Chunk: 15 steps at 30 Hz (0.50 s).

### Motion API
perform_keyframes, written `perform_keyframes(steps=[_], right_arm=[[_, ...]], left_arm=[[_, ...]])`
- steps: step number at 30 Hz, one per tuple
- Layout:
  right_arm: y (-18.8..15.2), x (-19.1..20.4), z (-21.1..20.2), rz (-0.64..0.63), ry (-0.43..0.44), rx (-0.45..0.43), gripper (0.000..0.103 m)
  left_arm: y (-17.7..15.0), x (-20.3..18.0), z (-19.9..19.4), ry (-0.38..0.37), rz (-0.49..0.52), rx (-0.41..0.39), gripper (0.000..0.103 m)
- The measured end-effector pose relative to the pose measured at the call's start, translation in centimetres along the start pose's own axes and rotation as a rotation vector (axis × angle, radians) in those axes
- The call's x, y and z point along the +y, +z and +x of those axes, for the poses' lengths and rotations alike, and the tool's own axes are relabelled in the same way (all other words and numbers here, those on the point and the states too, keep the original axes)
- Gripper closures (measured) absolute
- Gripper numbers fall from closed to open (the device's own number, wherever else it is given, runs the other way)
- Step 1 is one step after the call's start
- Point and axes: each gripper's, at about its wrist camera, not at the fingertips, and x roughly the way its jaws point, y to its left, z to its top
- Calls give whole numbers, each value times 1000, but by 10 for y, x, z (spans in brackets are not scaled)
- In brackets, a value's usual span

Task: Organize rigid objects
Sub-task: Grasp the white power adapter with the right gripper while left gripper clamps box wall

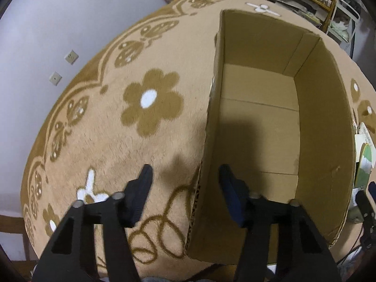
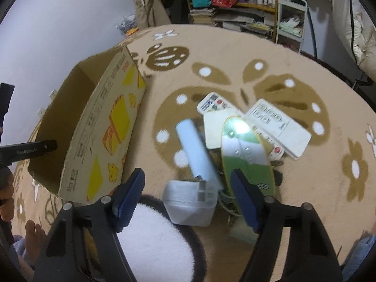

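1. Open brown cardboard box [image 1: 270,122], yellow and orange print on its outer wall: stands on the tan plush flower-patterned cover of the surface [image 1: 145,141]. Fills the centre right of the left wrist view, the left half of the right wrist view. Interior bare.

2. Left hand-held gripper [image 1: 185,176]: lower centre of its own view, jaws partly apart and straddling the near left wall of the box, 1 finger outside, 1 inside. Pads not seen pressing on the cardboard; nothing held.

3. Right hand-held gripper [image 2: 188,181]: lower centre of its view, jaws wide apart, nothing clamped. It hangs over the pile listed below.

4. Pile of rigid items, centre of the right wrist view, right of the box:
- white plug-in power adapter [image 2: 190,204], 2 prongs up, between the fingers;
- pale blue cylinder [image 2: 197,150], lying just above the adapter;
- green oval remote with yellow rim [image 2: 246,157], beside the right finger;
- 2 white rectangular remotes [image 2: 279,127], upper part of the pile, overlapping, and a smaller white remote with coloured buttons [image 2: 213,102] behind.
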Motion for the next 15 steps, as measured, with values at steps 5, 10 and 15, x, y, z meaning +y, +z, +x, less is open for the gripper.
perform_keyframes(steps=[5,10,15], right_arm=[[-5,5,11,-41,-36,36,45],[-6,4,12,-34,-34,45,47],[-7,5,16,-24,-33,66,46]], left_arm=[[-1,4,7,-15,-37,40,54],[-2,-1,4,-26,-26,34,74],[-2,0,5,-58,-51,34,83]])
